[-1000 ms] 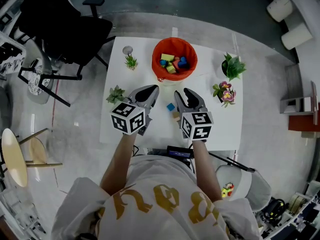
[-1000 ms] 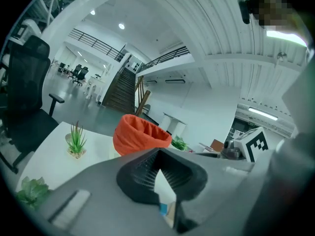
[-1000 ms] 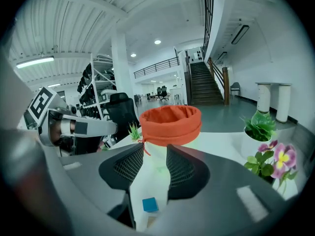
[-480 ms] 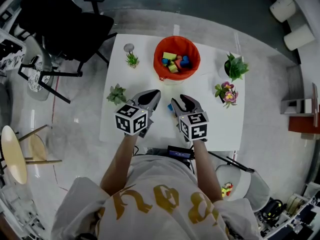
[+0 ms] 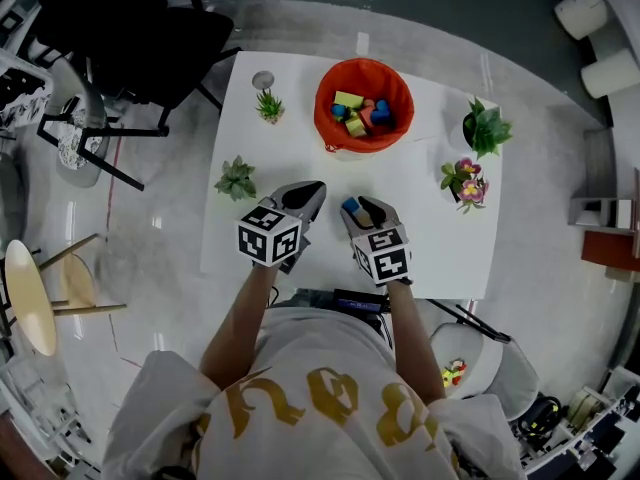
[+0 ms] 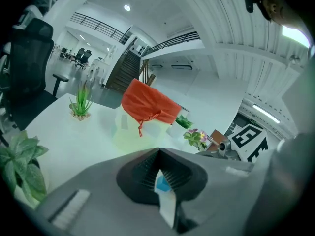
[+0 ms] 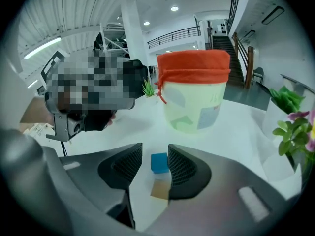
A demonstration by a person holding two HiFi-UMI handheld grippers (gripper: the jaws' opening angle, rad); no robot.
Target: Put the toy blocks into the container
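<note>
An orange-rimmed container (image 5: pixel 324 106) at the table's far middle holds several coloured blocks (image 5: pixel 360 116). A blue block (image 5: pixel 350 206) lies on the white table (image 5: pixel 300 148), right at the tips of my right gripper (image 5: pixel 362 209). In the right gripper view the blue block (image 7: pixel 159 162) and a tan block (image 7: pixel 160 189) behind it show in the gap of my right gripper (image 7: pixel 155 154). Its jaws have just been opening, and the pads touch neither block. My left gripper (image 5: pixel 308 196) hovers to the left, shut and empty; the container (image 6: pixel 147 104) stands ahead of it.
Small potted plants stand at the back left (image 5: pixel 268 106), the left edge (image 5: pixel 237 178) and the back right (image 5: pixel 487 128). A flowering one (image 5: pixel 464 181) sits to the right of my right gripper. An office chair (image 5: pixel 130 28) is off the table's far left corner.
Both grippers have sunk toward the table. The right one has tipped downward over the blue block, and its jaws now hide the tan block in the head view.
</note>
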